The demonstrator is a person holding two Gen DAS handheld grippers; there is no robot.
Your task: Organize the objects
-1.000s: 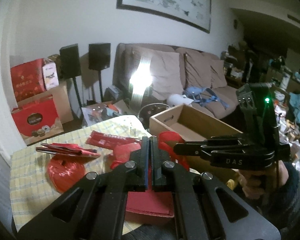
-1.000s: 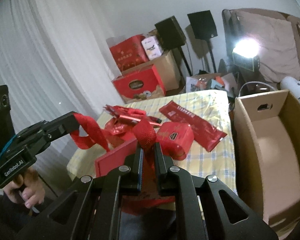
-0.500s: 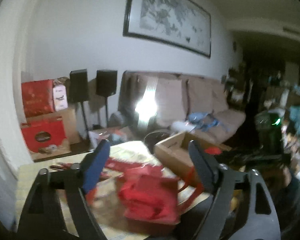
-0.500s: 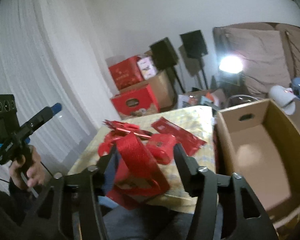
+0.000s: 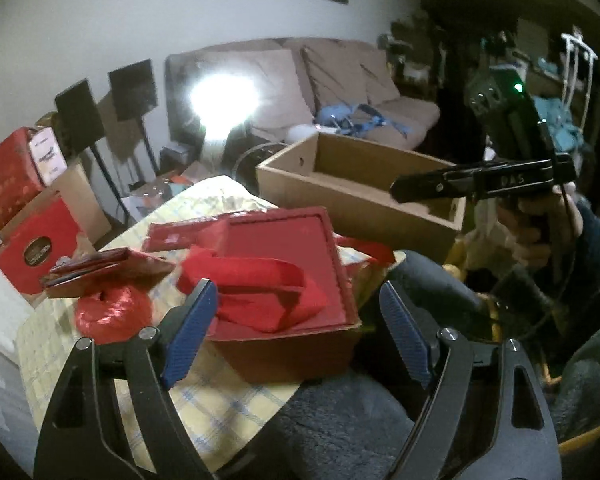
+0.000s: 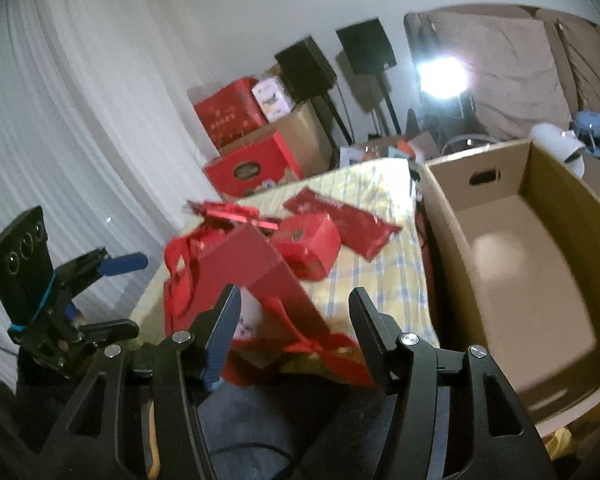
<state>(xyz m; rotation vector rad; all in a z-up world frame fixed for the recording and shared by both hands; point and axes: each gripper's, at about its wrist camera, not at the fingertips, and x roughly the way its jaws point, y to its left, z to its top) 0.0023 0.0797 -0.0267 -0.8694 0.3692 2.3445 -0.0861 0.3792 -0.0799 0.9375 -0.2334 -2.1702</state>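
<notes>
Jaws of both the left gripper (image 5: 296, 328) and right gripper (image 6: 294, 332) stand apart, gripping nothing. Just beyond them the red gift bag (image 5: 288, 276) lies tipped on the near edge of the checked tablecloth (image 6: 380, 280), its ribbon handles loose. Beside that cloth sits an open cardboard box (image 6: 512, 264).

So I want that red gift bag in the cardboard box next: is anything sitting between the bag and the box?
Nothing visible blocks it. The red gift bag lies at the table's near edge, and the cardboard box stands open-topped just beside the table. The small red box and flat red packet lie further back, off that path.
</notes>
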